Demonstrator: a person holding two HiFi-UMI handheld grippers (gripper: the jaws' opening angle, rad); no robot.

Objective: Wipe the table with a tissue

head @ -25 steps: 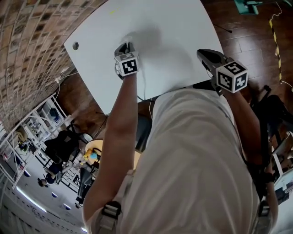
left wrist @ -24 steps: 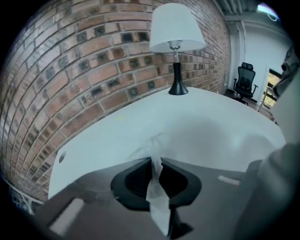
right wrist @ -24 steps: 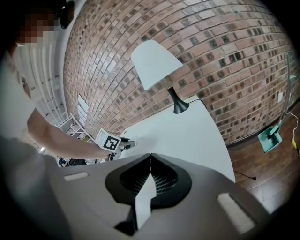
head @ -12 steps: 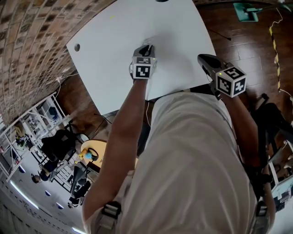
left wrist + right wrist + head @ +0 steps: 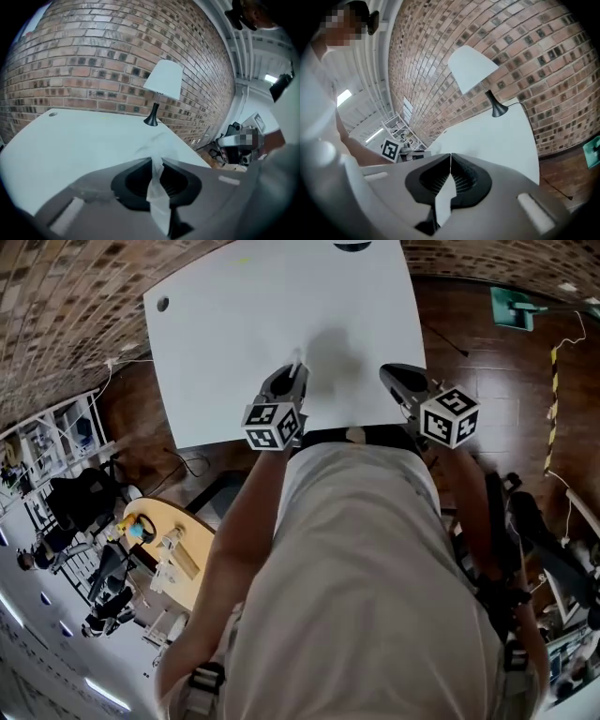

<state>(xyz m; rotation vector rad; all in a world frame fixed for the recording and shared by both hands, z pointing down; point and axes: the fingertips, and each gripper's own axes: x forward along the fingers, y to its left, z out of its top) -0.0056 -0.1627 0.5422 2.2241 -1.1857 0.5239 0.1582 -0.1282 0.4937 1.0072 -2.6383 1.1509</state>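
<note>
Your left gripper [image 5: 296, 369] pinches the tissue [image 5: 157, 194], a thin strip poking out at twelve o'clock, over the near edge of the table [image 5: 234, 324]. Watch it: so little is caught that a hard drag could tear it or pull it free. Your right gripper [image 5: 387, 373], at three o'clock of the left, is pressed together on nothing. Since a second ago the left has pulled back from mid-table toward you, while the right has barely moved.

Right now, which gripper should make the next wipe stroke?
Left. The left gripper is shut on the tissue above the table. The right gripper is shut on nothing, near the table's front edge.
</note>
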